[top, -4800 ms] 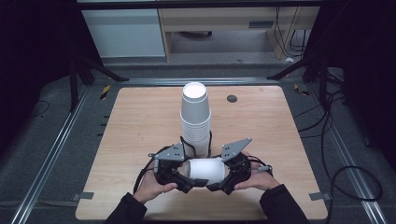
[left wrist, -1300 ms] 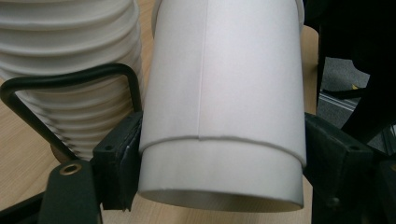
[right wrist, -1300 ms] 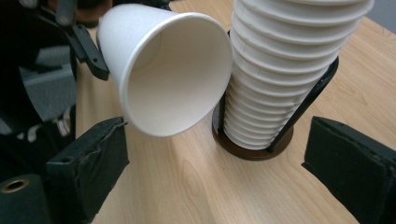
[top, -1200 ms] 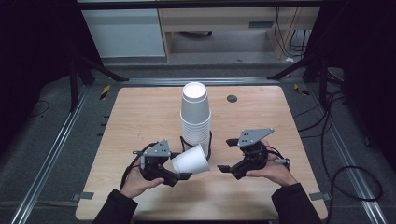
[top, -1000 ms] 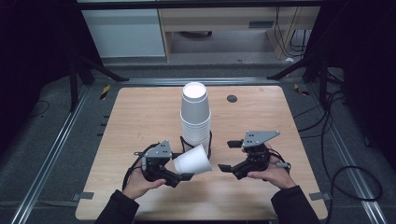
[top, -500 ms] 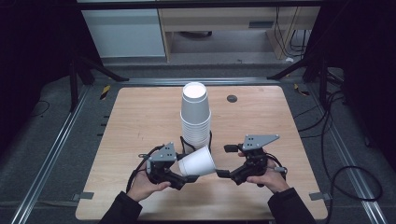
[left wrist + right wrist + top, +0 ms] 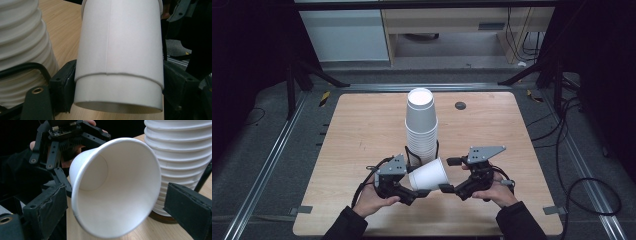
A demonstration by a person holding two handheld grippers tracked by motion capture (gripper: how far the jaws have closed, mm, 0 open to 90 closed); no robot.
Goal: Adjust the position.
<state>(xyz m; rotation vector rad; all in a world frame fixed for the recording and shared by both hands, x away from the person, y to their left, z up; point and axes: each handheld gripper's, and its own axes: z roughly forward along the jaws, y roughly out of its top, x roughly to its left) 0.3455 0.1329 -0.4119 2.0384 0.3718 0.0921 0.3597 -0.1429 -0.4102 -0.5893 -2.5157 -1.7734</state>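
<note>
One loose paper cup (image 7: 428,175) lies on its side in the air just in front of the tall cup stack (image 7: 421,127), which stands upright near the middle of the wooden table (image 7: 512,125). Your left gripper (image 7: 409,192) is clamped on the cup near its closed bottom end; in the left gripper view the black pads (image 7: 63,85) press against both sides of the white wall (the seam of the cup runs straight up the middle). The cup's open mouth points away from the stack's near-left side, toward your right gripper (image 7: 451,175), which sits just right of the stack's base. That gripper's jaws stand apart, one on each side of the cup's rim, and in the right gripper view neither pad (image 7: 45,207) quite touches the rim. The cup's side passes close by the lowest rims of the stack; I cannot tell whether they touch
</note>
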